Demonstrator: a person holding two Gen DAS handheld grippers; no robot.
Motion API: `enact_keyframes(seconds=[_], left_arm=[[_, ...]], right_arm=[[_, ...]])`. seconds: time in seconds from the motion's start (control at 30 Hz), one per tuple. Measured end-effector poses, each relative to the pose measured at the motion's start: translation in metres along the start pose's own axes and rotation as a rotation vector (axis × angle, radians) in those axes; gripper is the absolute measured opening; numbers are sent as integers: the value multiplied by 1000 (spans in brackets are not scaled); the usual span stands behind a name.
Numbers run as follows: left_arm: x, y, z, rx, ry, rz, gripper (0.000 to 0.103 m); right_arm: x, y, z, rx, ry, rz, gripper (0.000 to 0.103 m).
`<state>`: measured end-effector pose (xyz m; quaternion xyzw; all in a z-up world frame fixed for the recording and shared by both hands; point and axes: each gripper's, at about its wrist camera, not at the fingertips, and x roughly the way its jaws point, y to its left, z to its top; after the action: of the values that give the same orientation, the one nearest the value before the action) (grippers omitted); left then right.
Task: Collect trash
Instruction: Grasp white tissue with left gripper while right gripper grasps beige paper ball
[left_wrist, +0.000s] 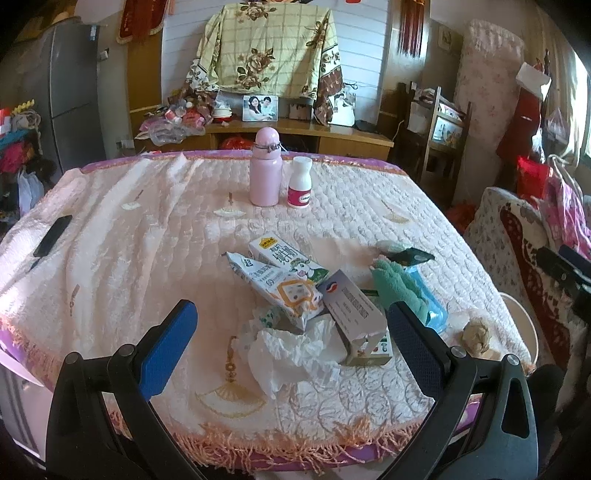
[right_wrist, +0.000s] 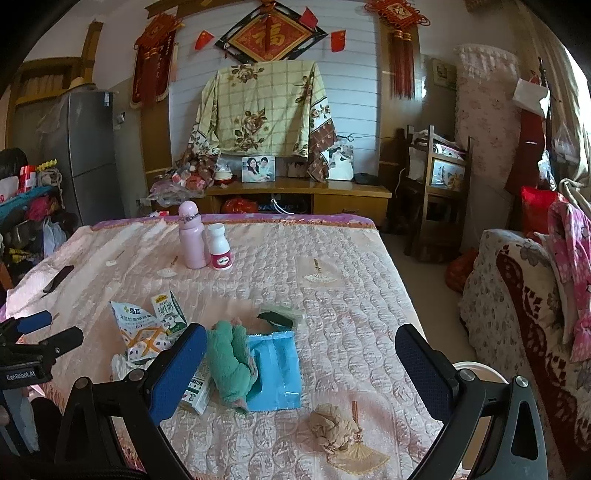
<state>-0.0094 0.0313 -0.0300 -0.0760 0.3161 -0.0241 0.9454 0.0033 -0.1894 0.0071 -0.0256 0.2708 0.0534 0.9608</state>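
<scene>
White crumpled tissue (left_wrist: 284, 350) lies low in the centre of the left wrist view, directly ahead of the left gripper (left_wrist: 291, 332), whose jaws stand wide and empty, level above the bedspread's (left_wrist: 147, 221) fringed edge. Cartons (left_wrist: 280, 280) angle away behind it. The brown paper wad (right_wrist: 332, 428) sits lower centre in the right wrist view, ahead of the right gripper (right_wrist: 301, 354), likewise wide and empty, and nearer to it.

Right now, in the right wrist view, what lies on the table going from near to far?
Crumpled brown paper → blue packet → dark green wrapper → white pill bottle.
</scene>
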Motion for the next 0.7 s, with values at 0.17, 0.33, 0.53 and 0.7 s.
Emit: enact_keyframes(seconds=[0.17, 0.33, 0.53, 0.7], left_arm=[[4, 1, -2, 1, 17, 9, 102], [7, 3, -5, 2, 31, 20, 102], [9, 4, -6, 7, 46, 32, 102], [11, 5, -8, 18, 59, 40, 102]], right_arm=[[2, 1, -2, -9, 17, 7, 101], [4, 2, -3, -21, 28, 11, 101], [5, 5, -4, -37, 37, 13, 101], [9, 1, -6, -26, 67, 41, 101]])
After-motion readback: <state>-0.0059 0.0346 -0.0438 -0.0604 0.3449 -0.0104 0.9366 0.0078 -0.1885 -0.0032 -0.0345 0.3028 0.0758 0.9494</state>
